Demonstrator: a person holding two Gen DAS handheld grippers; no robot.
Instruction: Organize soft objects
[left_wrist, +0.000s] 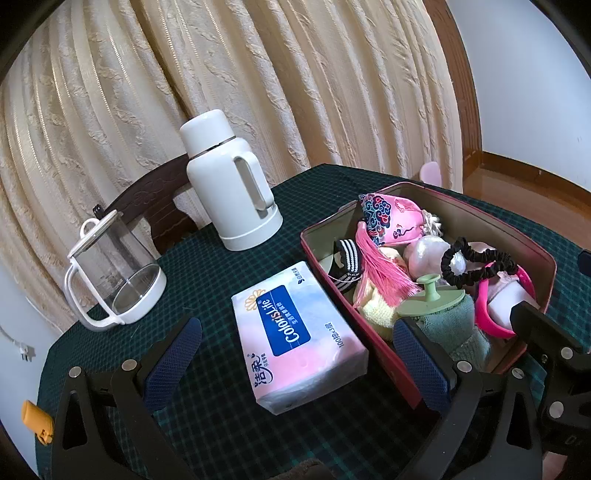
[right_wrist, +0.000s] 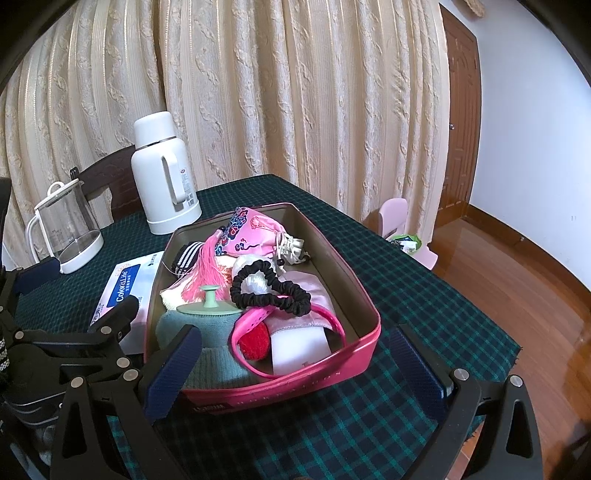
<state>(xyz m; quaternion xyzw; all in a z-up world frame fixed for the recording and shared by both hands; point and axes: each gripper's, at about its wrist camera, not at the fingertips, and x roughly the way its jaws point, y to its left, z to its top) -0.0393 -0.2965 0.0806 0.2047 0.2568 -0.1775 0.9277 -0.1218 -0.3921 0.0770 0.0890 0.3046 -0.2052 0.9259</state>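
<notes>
checked surface (right_wrist: 424, 280) by curtain; pink tin (right_wrist: 291, 380) full near front edge, tissue pack (left_wrist: 295, 332) beside; both fingers apart, empty; best clamp pack mid-body

We take this for a home: cream curtains (right_wrist: 295, 110), wooden floor (right_wrist: 517, 295), a checked tablecloth (right_wrist: 406, 277), a white thermos (left_wrist: 229, 181) and glass kettle (left_wrist: 110, 269).

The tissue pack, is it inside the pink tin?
No, the tissue pack lies on the tablecloth beside the pink tin, outside its wall.
</notes>
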